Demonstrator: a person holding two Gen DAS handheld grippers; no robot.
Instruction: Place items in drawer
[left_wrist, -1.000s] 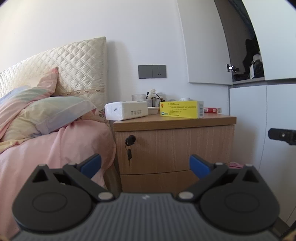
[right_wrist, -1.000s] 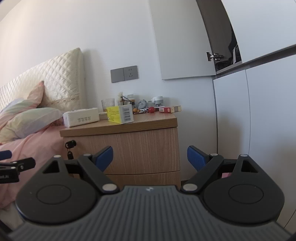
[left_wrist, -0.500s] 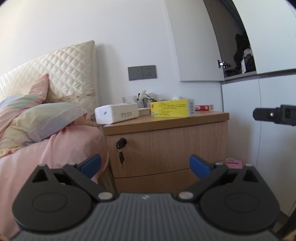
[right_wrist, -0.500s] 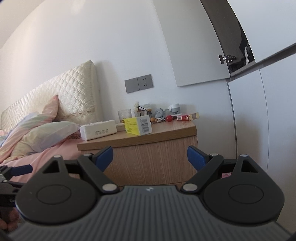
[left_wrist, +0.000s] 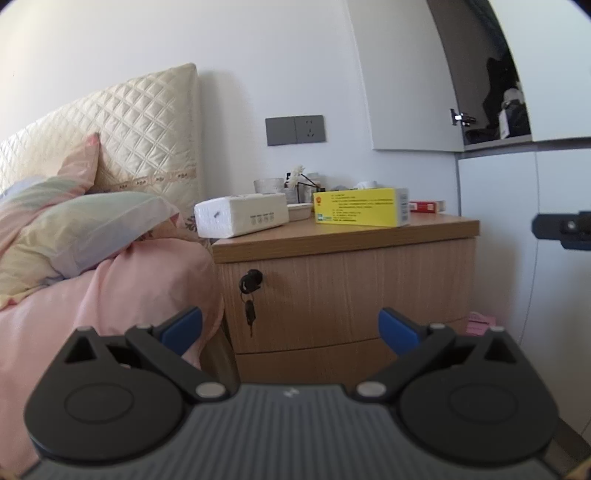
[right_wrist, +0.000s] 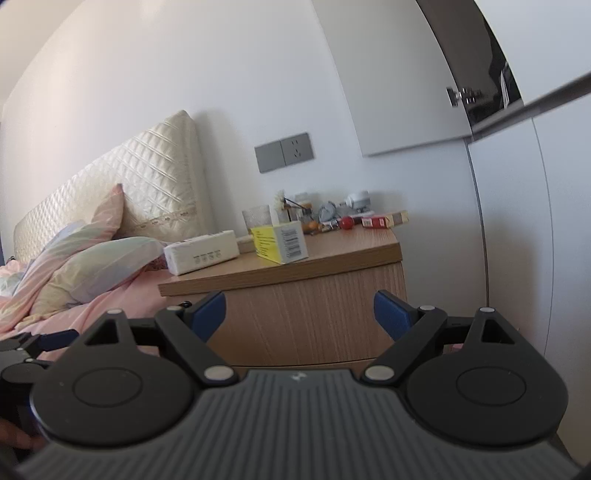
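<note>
Plainly shut, both drawers: top drawer (left_wrist: 343, 291) closed flush with a key (left_wrist: 250, 284) hanging in its lock, lower drawer (left_wrist: 314, 360) closed too. Nothing of either inside visible.

On the nightstand (left_wrist: 343, 236): tissue box (left_wrist: 242, 216) at the bed end, yellow box (left_wrist: 360, 211) just beside it nearer the middle, red pack (left_wrist: 426, 206) at the back by the wall. Behind those, in the right wrist view, a glass (right_wrist: 255, 218), a red ball (right_wrist: 346, 222) and small clutter too blurred to name.

Left claw (left_wrist: 290, 328) spread wide, holding nothing, aimed at the top drawer front but well short of it. Right claw (right_wrist: 299, 314) likewise wide and bare, pointed at the nightstand's side nearer the wardrobe, also apart from it.

Hard to place in the job. Fits an early stage, with items due to go in; fits a late one too, with some already stowed, the drawer pushed back and these left out on purpose. No telling which items count as the task's.
</note>
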